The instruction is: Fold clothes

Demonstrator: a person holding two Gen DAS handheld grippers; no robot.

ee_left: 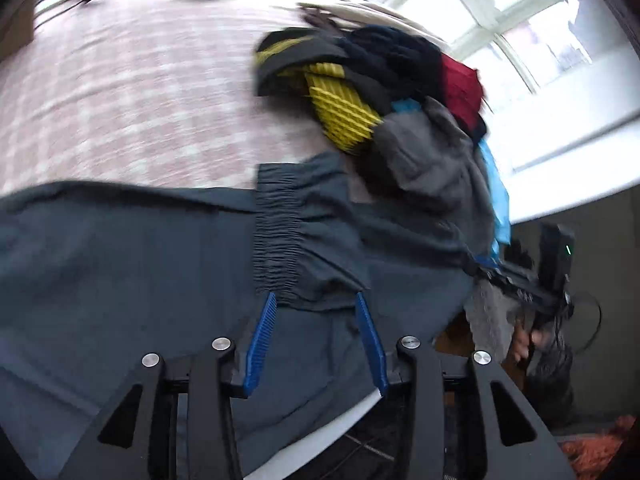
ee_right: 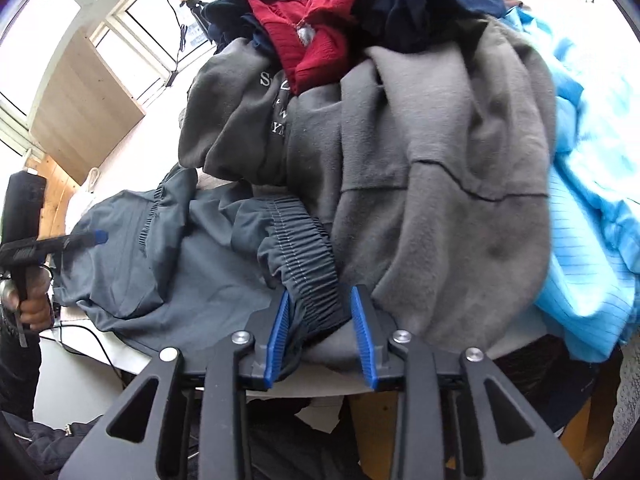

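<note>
The left gripper (ee_left: 316,300) is spread over the dark grey trousers (ee_left: 140,248) on the bench (ee_left: 120,92); the right gripper (ee_right: 318,300), also spread, straddles their elastic waistband (ee_right: 304,248). Behind lies a grey sweatshirt (ee_right: 420,152), its white lettering partly hidden, and a red garment (ee_right: 316,40).

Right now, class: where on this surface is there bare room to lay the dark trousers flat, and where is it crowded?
Free: the pink checked cloth, bordered by the dark grey trousers below and the clothes pile on its right. Crowded: that pile, where a grey sweatshirt overlaps the trousers' waistband.
</note>
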